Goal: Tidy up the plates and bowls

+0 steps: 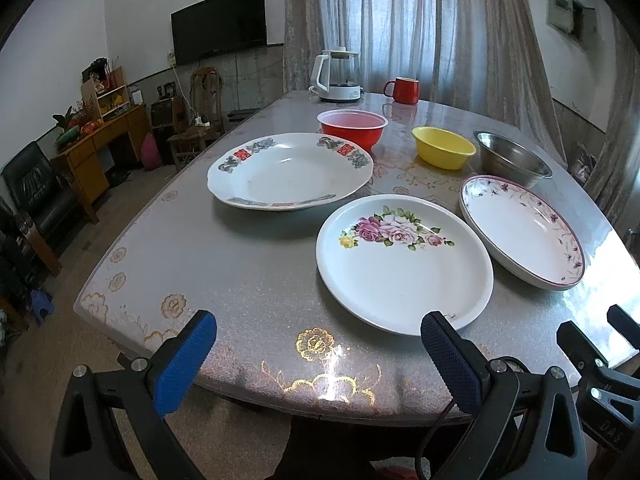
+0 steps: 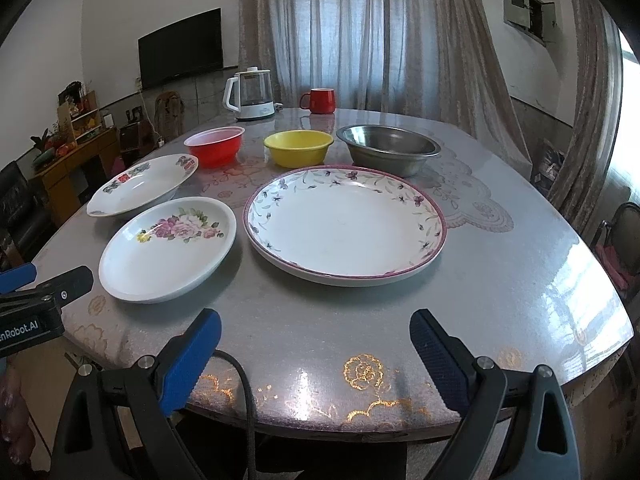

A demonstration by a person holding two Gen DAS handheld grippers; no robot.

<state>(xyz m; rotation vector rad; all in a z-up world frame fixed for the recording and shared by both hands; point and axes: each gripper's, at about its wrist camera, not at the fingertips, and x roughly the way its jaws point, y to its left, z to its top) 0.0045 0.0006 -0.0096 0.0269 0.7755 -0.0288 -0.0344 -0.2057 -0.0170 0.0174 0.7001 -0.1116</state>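
Note:
Three plates lie on the table: a rose-printed plate (image 1: 404, 264) (image 2: 168, 248), a red-and-grey patterned plate (image 1: 290, 170) (image 2: 142, 184) and a purple-rimmed floral plate (image 1: 520, 230) (image 2: 346, 222). Behind them stand a red bowl (image 1: 353, 126) (image 2: 215, 145), a yellow bowl (image 1: 443, 147) (image 2: 299, 147) and a steel bowl (image 1: 510, 158) (image 2: 388, 147). My left gripper (image 1: 320, 332) hangs open over the near table edge, empty, just short of the rose plate. My right gripper (image 2: 316, 330) is open and empty too, in front of the purple-rimmed plate.
A white kettle (image 1: 338, 76) (image 2: 250, 94) and a red mug (image 1: 403, 90) (image 2: 320, 101) stand at the table's (image 1: 240, 256) far edge. Chairs, a wooden desk (image 1: 100, 140) and a wall television (image 1: 219, 24) lie to the left. Curtains hang behind.

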